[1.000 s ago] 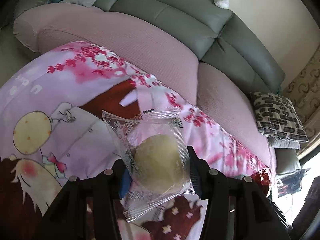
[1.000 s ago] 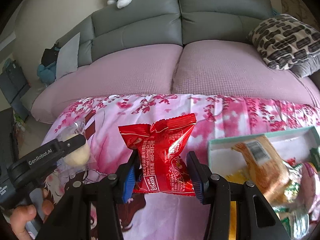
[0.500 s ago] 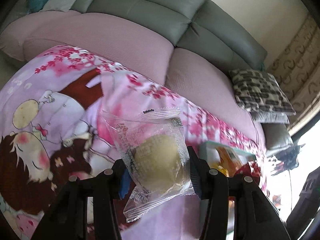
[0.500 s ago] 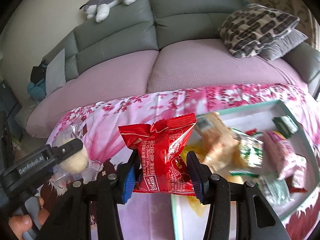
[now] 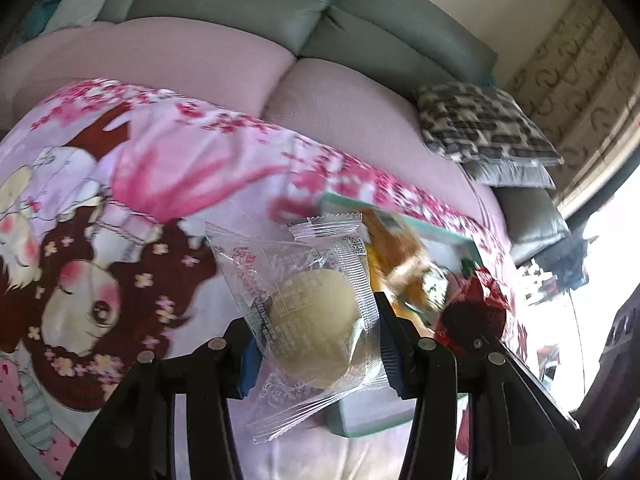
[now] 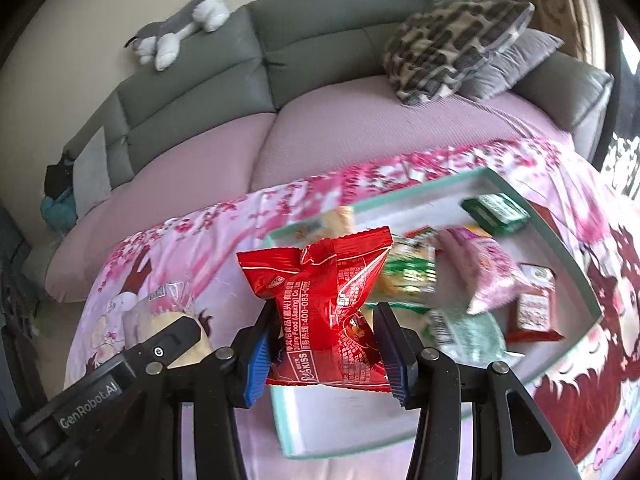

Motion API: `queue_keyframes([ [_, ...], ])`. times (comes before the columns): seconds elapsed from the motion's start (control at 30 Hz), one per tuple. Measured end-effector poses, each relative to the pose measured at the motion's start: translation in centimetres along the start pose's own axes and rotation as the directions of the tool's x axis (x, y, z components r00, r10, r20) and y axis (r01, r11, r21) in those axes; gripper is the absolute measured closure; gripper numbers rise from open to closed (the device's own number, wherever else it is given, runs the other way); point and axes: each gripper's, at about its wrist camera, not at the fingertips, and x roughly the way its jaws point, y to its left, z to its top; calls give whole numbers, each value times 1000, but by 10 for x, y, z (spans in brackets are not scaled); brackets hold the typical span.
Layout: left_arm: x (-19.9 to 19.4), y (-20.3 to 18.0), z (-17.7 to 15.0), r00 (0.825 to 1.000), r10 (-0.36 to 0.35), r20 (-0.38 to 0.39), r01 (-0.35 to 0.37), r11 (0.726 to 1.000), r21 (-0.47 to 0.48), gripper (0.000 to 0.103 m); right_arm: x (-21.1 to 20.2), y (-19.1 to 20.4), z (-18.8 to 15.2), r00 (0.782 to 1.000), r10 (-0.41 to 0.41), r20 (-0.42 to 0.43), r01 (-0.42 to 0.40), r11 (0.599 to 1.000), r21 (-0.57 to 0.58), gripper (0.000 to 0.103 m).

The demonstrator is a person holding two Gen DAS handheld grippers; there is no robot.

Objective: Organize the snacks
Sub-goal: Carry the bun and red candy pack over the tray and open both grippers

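Clamped in the left gripper [image 5: 316, 344]: a clear-wrapped pale round cake [image 5: 316, 322], pinched across its sides between the blue pads, jaws at a middling gap set by the cake's width, wrapper seals sticking out free above and below. Clamped in the right gripper [image 6: 326, 354]: a red snack packet [image 6: 324, 304], squeezed at its lower half, jaws narrower, crimped top standing clear above the fingers. Gripped low, probably so each pack hung steady and could drop straight out on release. Carried over the pink cartoon-print blanket [image 6: 168, 240], both packs near the front left corner of the teal-rimmed tray [image 6: 576, 268], the red packet above its near rim, the cake just to the left of it. Already lying in the tray: a green packet [image 6: 496, 208], a pink bag [image 6: 492, 272], a small red carton [image 6: 534, 308] and several blurred packs. Beyond, the pink-covered seat of a grey sofa [image 6: 320, 36], a patterned cushion [image 6: 452, 44], a plush toy [image 6: 180, 32] along the backrest. Most likely gathering loose snacks into the tray, two more about to join.
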Motion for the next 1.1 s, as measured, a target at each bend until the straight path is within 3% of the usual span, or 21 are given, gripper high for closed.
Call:
queue_keyframes([
  [0.2, 23, -41, -16, 996, -47, -75, 53, 995, 90, 51, -1, -46, 2, 1000, -27, 9, 26, 995, 100, 52],
  [0.47, 38, -67, -32, 993, -27, -113, 43, 989, 138, 51, -7, -90, 3, 997, -70, 16, 67, 985, 159, 52],
  [0.77, 44, -71, -36, 994, 13, -110, 4, 988, 157, 51, -3, -97, 0, 997, -77, 13, 74, 984, 165, 52],
  [1.1, 65, -64, -45, 985, 45, -165, -20, 989, 148, 51, 4, -85, -2, 997, -73, 6, 71, 991, 112, 52],
])
